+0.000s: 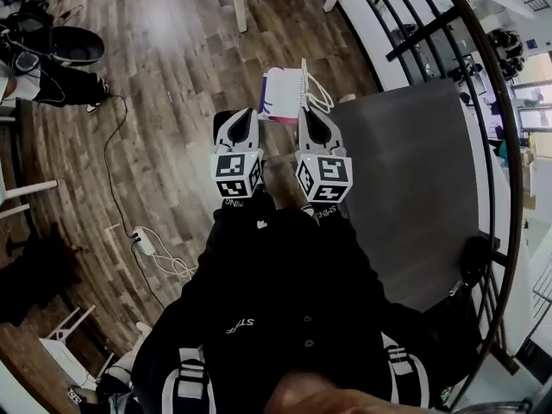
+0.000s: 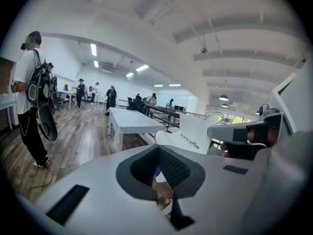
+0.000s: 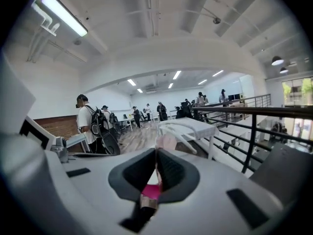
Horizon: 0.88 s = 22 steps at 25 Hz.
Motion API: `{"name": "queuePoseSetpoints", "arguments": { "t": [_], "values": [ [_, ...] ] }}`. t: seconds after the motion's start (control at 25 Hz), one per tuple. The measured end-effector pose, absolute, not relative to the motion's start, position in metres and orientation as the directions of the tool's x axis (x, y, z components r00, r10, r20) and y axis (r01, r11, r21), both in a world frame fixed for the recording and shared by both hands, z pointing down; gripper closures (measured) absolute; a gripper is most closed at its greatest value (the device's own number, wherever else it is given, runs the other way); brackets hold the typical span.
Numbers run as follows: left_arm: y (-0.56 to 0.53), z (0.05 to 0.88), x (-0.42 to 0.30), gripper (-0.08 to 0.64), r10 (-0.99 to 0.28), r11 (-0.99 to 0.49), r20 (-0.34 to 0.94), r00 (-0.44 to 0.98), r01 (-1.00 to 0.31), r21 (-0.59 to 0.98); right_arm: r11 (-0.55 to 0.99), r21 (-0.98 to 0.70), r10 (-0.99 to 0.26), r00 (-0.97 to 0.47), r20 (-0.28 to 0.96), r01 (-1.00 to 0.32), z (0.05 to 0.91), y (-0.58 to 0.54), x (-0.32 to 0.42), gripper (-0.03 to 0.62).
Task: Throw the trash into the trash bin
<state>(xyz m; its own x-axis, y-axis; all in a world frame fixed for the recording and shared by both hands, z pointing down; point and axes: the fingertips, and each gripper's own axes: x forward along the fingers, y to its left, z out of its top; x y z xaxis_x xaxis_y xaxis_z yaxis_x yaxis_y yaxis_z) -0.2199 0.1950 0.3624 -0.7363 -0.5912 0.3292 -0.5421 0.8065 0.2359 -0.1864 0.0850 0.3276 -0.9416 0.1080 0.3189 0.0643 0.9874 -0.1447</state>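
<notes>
The right gripper [image 1: 306, 115] is clamping the rim of the paper bag [image 1: 281, 93]. The bag is extending straight ahead of its tips, long axis pointing forward, with the cord handles [image 1: 317, 95] falling to the right. The left gripper [image 1: 242, 119] is riding alongside, jaws together on nothing, with the bag ahead-right of it. No bin is showing, so carrying likely comes next.

Black long-sleeved top [image 1: 285, 300] with small white print on the chest and white lettering at the cuffs. Grey-and-white straps [image 1: 191, 382] low on both sides. Left gripper [image 1: 239, 121] and right gripper [image 1: 310, 119] have pale grey shells and black ribbed pads [image 2: 172, 168]. Each bears a black-and-white marker cube [image 1: 323, 178].
</notes>
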Motion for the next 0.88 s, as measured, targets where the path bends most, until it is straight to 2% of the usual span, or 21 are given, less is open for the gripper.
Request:
{"name": "queuePoseSetpoints", "arguments": {
  "t": [0.28,0.44,0.68,0.88],
  "values": [
    [0.262,0.413,-0.245,0.560,-0.515,0.857,0.400,-0.758,-0.443,0.263,0.973,-0.169,0.215,-0.886,0.410,0.158,0.389,0.153,-0.228,0.568],
    [0.294,0.465,-0.238,0.560,-0.467,0.884,0.484,-0.740,-0.374,0.282,0.960,-0.205,0.269,-0.823,0.500,0.190,0.445,0.184,-0.233,0.568],
    [0.327,0.586,-0.256,0.560,-0.420,0.907,0.574,-0.703,-0.317,0.275,0.947,-0.223,0.319,-0.755,0.572,0.231,0.562,0.215,-0.265,0.568],
    [0.354,0.693,-0.244,0.560,-0.383,0.924,0.650,-0.656,-0.258,0.283,0.942,-0.243,0.336,-0.694,0.637,0.234,0.671,0.233,-0.261,0.568]
  ]
}}
